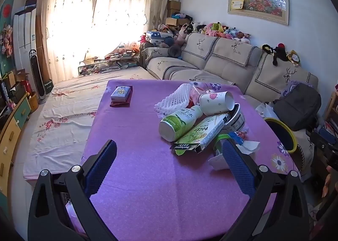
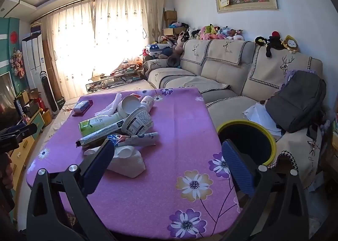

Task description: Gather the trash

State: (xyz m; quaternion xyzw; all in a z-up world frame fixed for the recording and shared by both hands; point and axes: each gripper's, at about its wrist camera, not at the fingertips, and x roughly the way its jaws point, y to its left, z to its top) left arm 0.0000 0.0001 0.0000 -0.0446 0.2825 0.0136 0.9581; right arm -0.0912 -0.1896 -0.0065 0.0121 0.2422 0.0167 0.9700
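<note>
A heap of trash lies on the purple tablecloth [image 1: 137, 167]: a green-and-white bottle [image 1: 179, 121], a Pocky box [image 1: 202, 133], a paper cup [image 1: 217, 100], white foam netting [image 1: 175, 99], a tub [image 2: 138, 122] and crumpled tissue [image 2: 128, 161]. A yellow-rimmed bin [image 2: 247, 140] stands off the table's right edge; it also shows in the left wrist view [image 1: 282, 133]. My left gripper [image 1: 169, 150] is open and empty, above the table in front of the heap. My right gripper [image 2: 168, 150] is open and empty, between the tissue and the bin.
A small box on a dark red book [image 1: 121, 94] lies at the table's far left. A beige sofa [image 2: 221, 76] with a grey backpack [image 2: 300, 101] and papers runs along the right. A cabinet [image 1: 12, 133] stands at left. A cloth-covered surface [image 1: 63, 114] lies beyond the table.
</note>
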